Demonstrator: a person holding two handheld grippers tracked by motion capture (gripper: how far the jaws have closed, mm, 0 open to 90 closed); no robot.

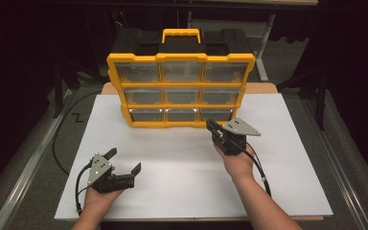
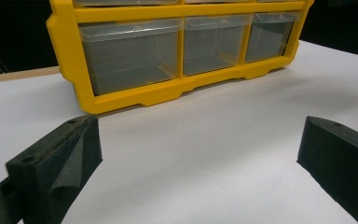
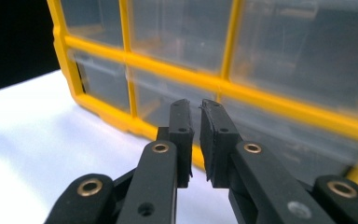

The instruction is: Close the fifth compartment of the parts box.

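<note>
- Drawers, nine of them in three rows of three, fill a yellow-framed organizer (image 1: 180, 88) that stands upright in the upper centre of the high view, on the far part of a white board (image 1: 182, 167) laid over the table.
- Its top is black with a yellow carry handle (image 1: 181, 34); the drawers are clear plastic and, as far as the views show, look empty.
- Facing the person, the drawer fronts can be reached without turning the case, which seems the reason for its placing.
- At centre right of the high view, the right gripper (image 1: 214, 127) sits just in front of the bottom-right drawer (image 1: 215, 114); whether it touches cannot be told.
- In the right gripper view, its jaws stand nearly pressed together with a narrow slit between them and nothing in it.
- That near-closed pose at the drawer front probably suits hooking or nipping a thin drawer lip.
- At lower left of the high view, the left gripper (image 1: 123, 160) rests low over the board, well apart from the case, jaws spread wide and empty.
- It is likely kept clear there, ready to steady the case.
</note>
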